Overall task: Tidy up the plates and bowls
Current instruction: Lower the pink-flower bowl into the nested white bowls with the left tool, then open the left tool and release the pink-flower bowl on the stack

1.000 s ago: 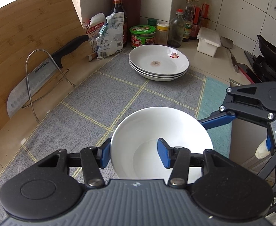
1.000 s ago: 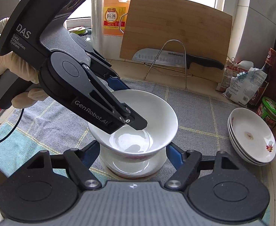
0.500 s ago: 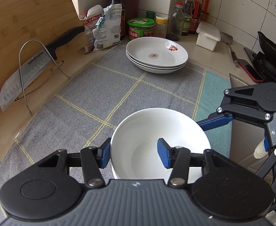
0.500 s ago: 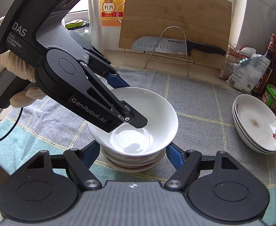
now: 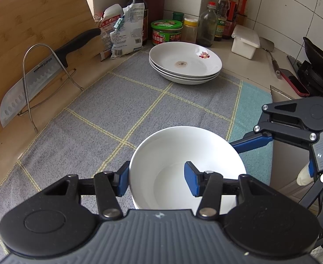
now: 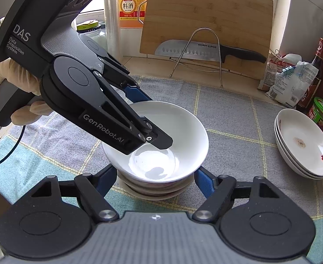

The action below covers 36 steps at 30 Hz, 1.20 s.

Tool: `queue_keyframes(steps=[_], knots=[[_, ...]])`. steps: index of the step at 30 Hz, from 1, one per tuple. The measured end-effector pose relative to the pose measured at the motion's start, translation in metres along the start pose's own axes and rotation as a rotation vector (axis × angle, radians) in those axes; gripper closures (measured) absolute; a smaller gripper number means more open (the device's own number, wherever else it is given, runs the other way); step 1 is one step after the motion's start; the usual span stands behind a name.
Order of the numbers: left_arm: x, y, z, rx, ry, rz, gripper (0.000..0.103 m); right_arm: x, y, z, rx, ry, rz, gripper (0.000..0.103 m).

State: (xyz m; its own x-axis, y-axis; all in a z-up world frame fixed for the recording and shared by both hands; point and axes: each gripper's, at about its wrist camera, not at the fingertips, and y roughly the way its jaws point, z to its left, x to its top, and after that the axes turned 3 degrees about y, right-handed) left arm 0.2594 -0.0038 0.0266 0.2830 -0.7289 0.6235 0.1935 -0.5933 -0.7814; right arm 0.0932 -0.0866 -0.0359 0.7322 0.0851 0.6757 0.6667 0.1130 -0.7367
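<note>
Clamping white ceramic bowl point(image 5: 183, 154) rim: left gripper point(image 5: 157, 179), marked "DAS", "GenRobot.AI" | right gripper point(image 6: 156, 179) pads flanking bowl stack, contact unclear | steel cleaver point(image 6: 188, 49): "SUPOR"

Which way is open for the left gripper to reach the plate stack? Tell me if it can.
Probably not yet: the left gripper is clamped on the white bowl's rim. The cloth toward the plate stack lies bare, so the path is free after release.

The left gripper point(image 5: 157, 181) clamps a bowl's rim point(image 5: 139, 154), angled downward; the right gripper point(image 6: 156, 181) is closed around the bowls beneath.
</note>
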Motion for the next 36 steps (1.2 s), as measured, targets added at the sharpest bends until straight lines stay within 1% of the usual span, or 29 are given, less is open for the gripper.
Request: queue_keyframes(steps=[6,7,9,10,11,12,13,14,18,24,28,31,33,36], knots=[[-0.001,-0.001,0.001,0.0,-0.005,-0.004,0.053,0.0,0.001,0.0,-0.001,-0.001,0.002,0.022],[-0.001,0.0,0.001,0.001,-0.006,-0.004,0.051,0.0,0.001,0.0,-0.001,-0.001,0.002,0.022],[-0.001,-0.001,0.001,-0.013,-0.014,-0.008,0.039,0.0,0.002,0.001,-0.002,-0.003,0.001,0.022],[-0.002,-0.002,0.001,-0.017,-0.016,-0.017,0.028,0.0,0.002,0.0,-0.002,-0.002,0.0,0.021],[-0.003,-0.004,0.0,-0.015,-0.013,-0.026,0.023,0.001,0.002,-0.001,0.007,0.007,-0.006,0.015],[-0.003,-0.005,-0.001,-0.011,-0.009,-0.031,0.023,0.001,0.0,-0.002,0.016,0.013,-0.019,0.011],[-0.003,-0.006,-0.002,-0.006,-0.006,-0.035,0.023,0.001,-0.002,-0.002,0.018,0.014,-0.033,0.002],[-0.002,-0.008,-0.002,-0.001,-0.01,-0.039,0.023,0.002,-0.005,-0.001,0.02,0.011,-0.051,0.0],[-0.005,-0.014,0.001,0.016,-0.031,-0.052,0.022,0.003,-0.007,0.001,0.02,-0.012,-0.06,0.0],[-0.021,-0.027,0.001,0.044,-0.071,-0.073,0.02,-0.002,-0.009,0.003,0.025,-0.031,-0.05,0.0],[-0.025,-0.037,-0.002,0.045,-0.106,-0.107,0.02,-0.005,-0.01,0.001,0.028,-0.038,-0.049,0.0],[-0.022,-0.038,-0.013,0.039,-0.097,-0.129,0.018,-0.007,-0.01,0.001,0.029,-0.044,-0.045,0.0],[-0.021,-0.034,-0.021,0.041,-0.08,-0.128,0.018,-0.009,-0.009,0.002,0.031,-0.047,-0.036,0.0],[-0.023,-0.027,-0.029,0.065,-0.068,-0.12,0.018,-0.013,-0.009,0.001,0.031,-0.047,-0.026,0.0]])
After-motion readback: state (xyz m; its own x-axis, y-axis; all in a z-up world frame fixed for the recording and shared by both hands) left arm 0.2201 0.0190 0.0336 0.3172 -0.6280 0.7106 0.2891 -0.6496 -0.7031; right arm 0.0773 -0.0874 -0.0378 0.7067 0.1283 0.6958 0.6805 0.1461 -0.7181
